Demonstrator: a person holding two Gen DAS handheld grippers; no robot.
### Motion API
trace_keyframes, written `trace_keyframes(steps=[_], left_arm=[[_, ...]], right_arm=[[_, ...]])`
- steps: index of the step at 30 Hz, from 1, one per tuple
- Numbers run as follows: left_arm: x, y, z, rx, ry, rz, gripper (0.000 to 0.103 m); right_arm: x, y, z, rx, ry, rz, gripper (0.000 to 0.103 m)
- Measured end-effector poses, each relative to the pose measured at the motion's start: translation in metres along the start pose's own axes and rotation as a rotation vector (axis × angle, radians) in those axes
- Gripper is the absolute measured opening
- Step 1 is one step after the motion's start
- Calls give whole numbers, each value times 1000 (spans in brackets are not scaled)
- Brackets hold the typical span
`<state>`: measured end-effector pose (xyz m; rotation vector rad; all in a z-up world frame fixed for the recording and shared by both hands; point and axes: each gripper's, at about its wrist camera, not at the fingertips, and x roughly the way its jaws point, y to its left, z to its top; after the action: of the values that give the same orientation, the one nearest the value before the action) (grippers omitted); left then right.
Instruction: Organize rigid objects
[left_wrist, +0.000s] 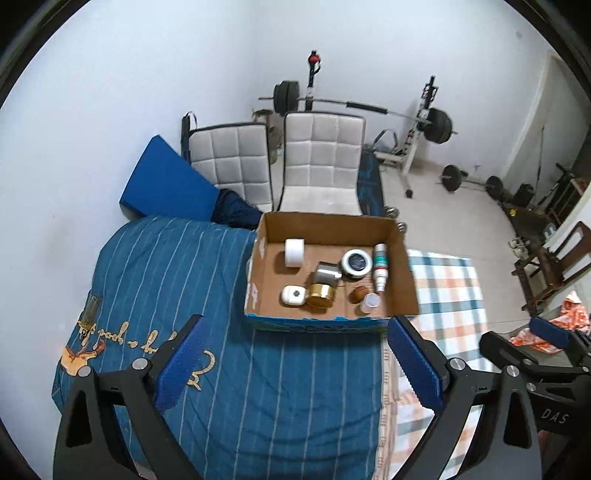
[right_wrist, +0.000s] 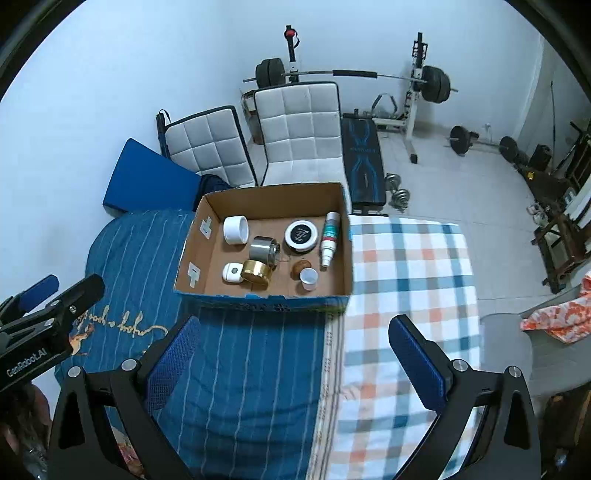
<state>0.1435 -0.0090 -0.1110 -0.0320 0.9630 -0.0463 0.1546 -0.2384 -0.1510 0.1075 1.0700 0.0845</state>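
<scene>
An open cardboard box (left_wrist: 400, 254) (right_wrist: 192, 236) sits on the bed. Inside lie a white tape roll (left_wrist: 294, 252) (right_wrist: 235, 229), a silver can (left_wrist: 325, 275) (right_wrist: 263, 249), a gold tin (left_wrist: 320, 295) (right_wrist: 255, 273), a small white case (left_wrist: 293, 295) (right_wrist: 232, 273), a black-lidded round jar (left_wrist: 356, 262) (right_wrist: 301, 235), a white spray bottle (left_wrist: 380, 266) (right_wrist: 329, 238), a brown ball (left_wrist: 358, 294) (right_wrist: 300, 267) and a small clear cup (left_wrist: 370, 302) (right_wrist: 308, 277). My left gripper (left_wrist: 295, 341) is open and empty, above the blue blanket in front of the box. My right gripper (right_wrist: 295, 341) is open and empty, nearer the plaid cover.
The bed has a blue striped blanket (left_wrist: 166, 280) and a plaid cover (right_wrist: 406, 266). A blue cushion (left_wrist: 166, 181), two white quilted chairs (left_wrist: 321, 162) and a barbell rack (right_wrist: 413, 85) stand behind. Weights lie on the tiled floor (right_wrist: 461, 177). Orange cloth (right_wrist: 561, 317) lies at right.
</scene>
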Motion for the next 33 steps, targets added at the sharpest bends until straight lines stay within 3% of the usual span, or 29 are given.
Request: trace_keyframes(steps=[12,26,33], left_arm=[[-70,-17,-18,39,-78,-14,99],[-87,-24,-32,41,-79,-5,99],[-89,-26,-35,38,-85,-7,99]], right_arm=[[-88,1,-24,-14,-106,-20,103],[-117,-6,-42,-9,-155,-117,103],[-123,-13,-46,12,-165,-122,103]])
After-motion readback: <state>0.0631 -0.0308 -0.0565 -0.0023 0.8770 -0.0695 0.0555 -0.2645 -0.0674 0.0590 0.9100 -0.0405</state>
